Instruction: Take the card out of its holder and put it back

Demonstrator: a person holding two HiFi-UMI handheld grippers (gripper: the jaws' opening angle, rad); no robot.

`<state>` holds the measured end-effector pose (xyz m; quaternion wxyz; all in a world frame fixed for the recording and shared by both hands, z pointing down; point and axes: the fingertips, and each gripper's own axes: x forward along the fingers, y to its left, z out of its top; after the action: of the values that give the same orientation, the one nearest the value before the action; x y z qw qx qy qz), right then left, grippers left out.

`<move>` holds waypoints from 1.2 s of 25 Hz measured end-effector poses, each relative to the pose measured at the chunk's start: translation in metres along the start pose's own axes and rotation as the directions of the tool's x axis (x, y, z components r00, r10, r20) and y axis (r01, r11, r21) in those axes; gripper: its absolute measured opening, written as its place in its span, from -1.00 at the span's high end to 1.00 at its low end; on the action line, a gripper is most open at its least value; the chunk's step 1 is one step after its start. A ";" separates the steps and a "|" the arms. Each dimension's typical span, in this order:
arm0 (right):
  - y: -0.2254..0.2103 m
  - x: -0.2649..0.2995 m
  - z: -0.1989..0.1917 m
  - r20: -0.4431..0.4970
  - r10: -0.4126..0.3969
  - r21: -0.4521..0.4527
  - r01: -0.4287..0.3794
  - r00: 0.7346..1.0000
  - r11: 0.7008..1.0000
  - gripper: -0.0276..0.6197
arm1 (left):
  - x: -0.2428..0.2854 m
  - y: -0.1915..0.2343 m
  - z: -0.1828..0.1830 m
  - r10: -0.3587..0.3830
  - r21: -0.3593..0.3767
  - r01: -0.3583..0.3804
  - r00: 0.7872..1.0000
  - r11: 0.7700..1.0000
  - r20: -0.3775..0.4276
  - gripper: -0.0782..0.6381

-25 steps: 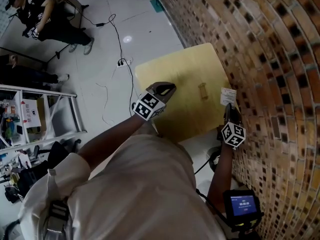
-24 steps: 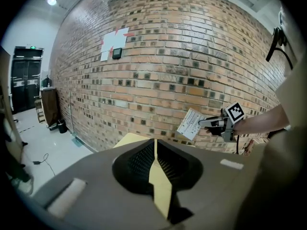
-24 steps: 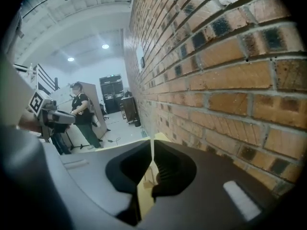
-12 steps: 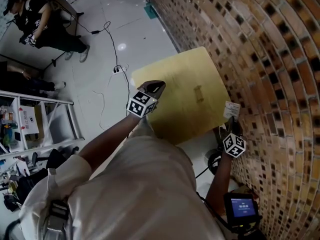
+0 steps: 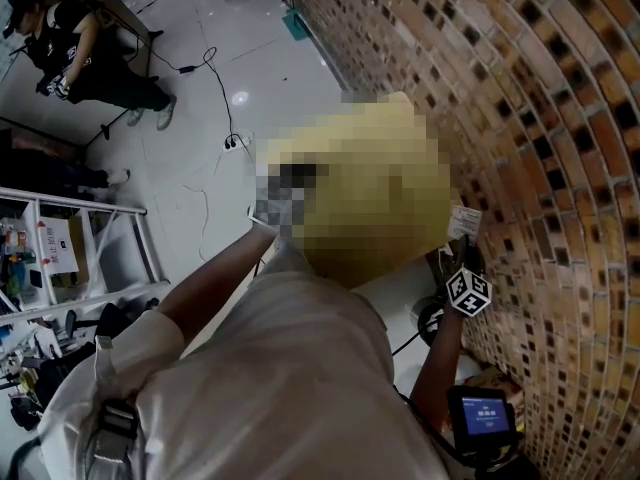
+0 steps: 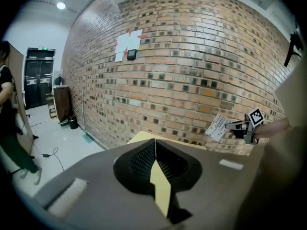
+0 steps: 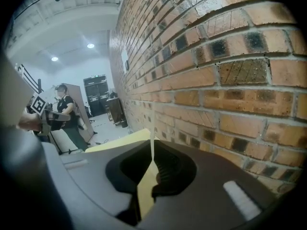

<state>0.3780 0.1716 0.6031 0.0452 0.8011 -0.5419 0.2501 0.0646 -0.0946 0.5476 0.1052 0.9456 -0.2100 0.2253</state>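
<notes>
The right gripper is clamped shut on a white card, close to the brick wall. The left gripper is closed and empty, near the yellow table.

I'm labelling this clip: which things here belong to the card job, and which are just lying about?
Job: card, right tool gripping it, yellow table.
Lying about: power strip, metal rack, small screen.

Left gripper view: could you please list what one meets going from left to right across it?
A person in black → cabinet → white paper on the wall → card → right hand-held gripper.
</notes>
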 end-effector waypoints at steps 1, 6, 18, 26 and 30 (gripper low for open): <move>0.001 0.000 0.000 0.001 0.002 0.000 -0.002 1.000 1.000 0.87 | 0.000 -0.003 0.000 -0.009 0.012 0.009 1.000 1.000 -0.003 0.73; 0.005 0.003 0.000 -0.001 0.010 -0.002 -0.010 1.000 1.000 0.87 | 0.003 -0.008 0.000 -0.022 -0.008 0.022 1.000 1.000 0.006 0.73; 0.032 0.030 0.008 -0.011 0.083 -0.031 -0.083 0.996 0.996 0.87 | 0.003 -0.009 -0.005 -0.037 -0.019 0.037 0.999 0.999 -0.010 0.61; 0.060 0.066 0.007 -0.055 0.166 -0.063 -0.169 0.985 0.984 0.87 | 0.008 -0.017 -0.012 -0.048 -0.018 0.048 0.998 0.999 -0.043 0.58; 0.074 0.088 0.001 -0.091 0.203 -0.078 -0.211 0.975 0.974 0.87 | 0.009 -0.021 -0.016 -0.055 -0.023 0.053 0.997 0.998 -0.057 0.58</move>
<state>0.3380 0.0663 0.6269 0.0764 0.7264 -0.6306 0.2625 0.0753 -0.0745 0.5638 0.1277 0.9428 -0.1836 0.2474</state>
